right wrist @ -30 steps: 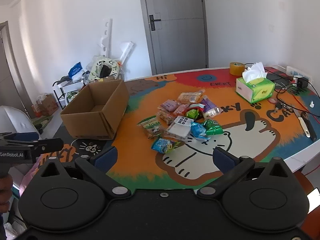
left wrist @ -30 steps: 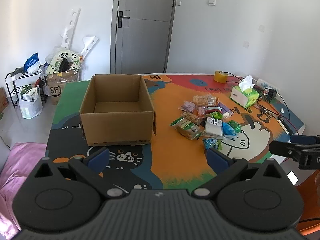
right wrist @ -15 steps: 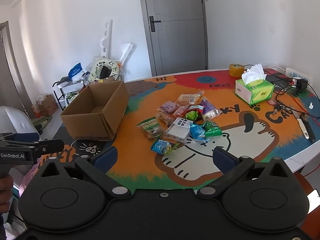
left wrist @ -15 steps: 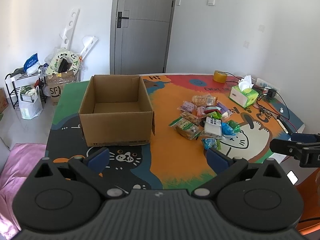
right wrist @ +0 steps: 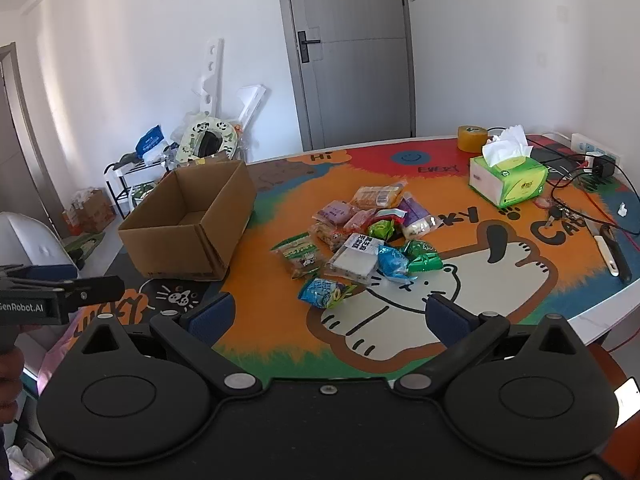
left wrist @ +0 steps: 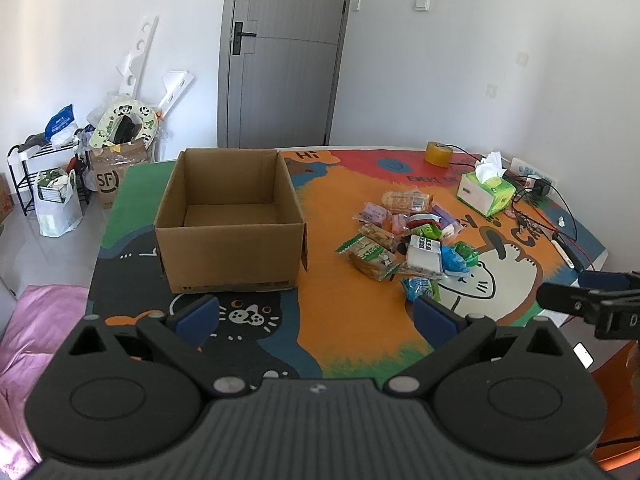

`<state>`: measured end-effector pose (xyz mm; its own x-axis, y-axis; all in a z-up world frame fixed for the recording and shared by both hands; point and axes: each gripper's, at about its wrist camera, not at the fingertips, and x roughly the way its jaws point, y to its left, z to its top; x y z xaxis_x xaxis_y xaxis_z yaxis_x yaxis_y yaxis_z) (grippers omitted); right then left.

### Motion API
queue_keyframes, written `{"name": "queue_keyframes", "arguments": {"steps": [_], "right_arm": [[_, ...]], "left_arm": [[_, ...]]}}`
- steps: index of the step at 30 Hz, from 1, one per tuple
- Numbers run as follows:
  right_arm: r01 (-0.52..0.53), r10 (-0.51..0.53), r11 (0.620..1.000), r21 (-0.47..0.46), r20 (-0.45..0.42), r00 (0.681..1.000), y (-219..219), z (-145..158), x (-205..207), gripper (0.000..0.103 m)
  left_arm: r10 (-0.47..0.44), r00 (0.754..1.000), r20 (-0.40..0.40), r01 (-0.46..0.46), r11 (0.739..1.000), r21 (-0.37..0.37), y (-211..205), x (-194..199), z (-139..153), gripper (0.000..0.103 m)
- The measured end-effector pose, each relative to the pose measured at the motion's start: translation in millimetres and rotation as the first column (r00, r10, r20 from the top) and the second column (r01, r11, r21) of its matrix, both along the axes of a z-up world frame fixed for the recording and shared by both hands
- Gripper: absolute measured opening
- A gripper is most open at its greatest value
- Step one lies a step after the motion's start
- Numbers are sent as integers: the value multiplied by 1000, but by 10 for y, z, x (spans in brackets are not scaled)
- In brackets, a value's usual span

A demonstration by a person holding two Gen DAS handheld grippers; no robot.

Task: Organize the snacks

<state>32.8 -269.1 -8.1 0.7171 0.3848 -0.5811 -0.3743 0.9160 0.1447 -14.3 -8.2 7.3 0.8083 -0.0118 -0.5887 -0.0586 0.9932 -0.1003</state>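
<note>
1. Left wrist view: my left gripper (left wrist: 316, 314) hangs over the near edge of the table (left wrist: 352, 320), fingers (left wrist: 198, 312) spread wide with nothing between them. Its black housing blocks the whole bottom of the view, so the table's near rim is hidden.
2. Straight ahead sits the cardboard box (left wrist: 230, 224), open-topped; the part of its floor I can see is bare, the near part hidden behind its front wall.
3. To the right of the box, well apart from it, lies the snack pile (left wrist: 408, 236): overlapping packets, print too small to read. A blue-green packet (left wrist: 420, 288) lies nearest, just beyond my right-hand fingertip.
4. Farther back: green tissue box (left wrist: 484, 194), tape roll (left wrist: 438, 154), tangled cables (left wrist: 536, 208). The right gripper (left wrist: 576, 304) pokes in at the right edge, cut off; its opening can't be judged from here.
5. Right wrist view: right gripper (right wrist: 328, 318) over the near table edge, fingers (right wrist: 444, 316) parted and empty.
6. The pile (right wrist: 360, 236) sits mid-table, ahead of the fingers; box (right wrist: 192, 220) to its left, tissue box (right wrist: 508, 180) to its right.
7. The left gripper (right wrist: 60, 292) shows at the left edge, mostly cut off, a bit of hand (right wrist: 10, 372) below it.
</note>
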Motion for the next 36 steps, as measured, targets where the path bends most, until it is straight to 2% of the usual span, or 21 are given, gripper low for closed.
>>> {"name": "queue_keyframes", "arguments": {"steps": [8, 12, 20, 27, 32, 36], "right_arm": [[13, -13, 1000, 12, -21, 1000, -31, -114, 74, 103], [31, -31, 1000, 2, 1, 1000, -70, -146, 95, 103], [42, -41, 998, 38, -12, 999, -218, -292, 211, 103], [62, -60, 996, 61, -35, 998, -322, -453, 322, 103], [66, -66, 996, 65, -16, 998, -373, -547, 382, 103], [81, -79, 994, 73, -39, 996, -421, -651, 490, 103]], "left_arm": [[-4, 1000, 8, 4, 1000, -6, -44, 74, -58, 102], [-17, 1000, 14, 17, 1000, -12, -94, 136, -101, 102], [-45, 999, 18, 45, 999, -26, -250, 329, -239, 102], [-72, 997, 4, 72, 995, -65, -365, 530, -375, 102], [-77, 997, -22, 75, 994, -76, -429, 669, -512, 102], [-105, 994, -28, 101, 986, -131, -468, 758, -595, 102]]}}
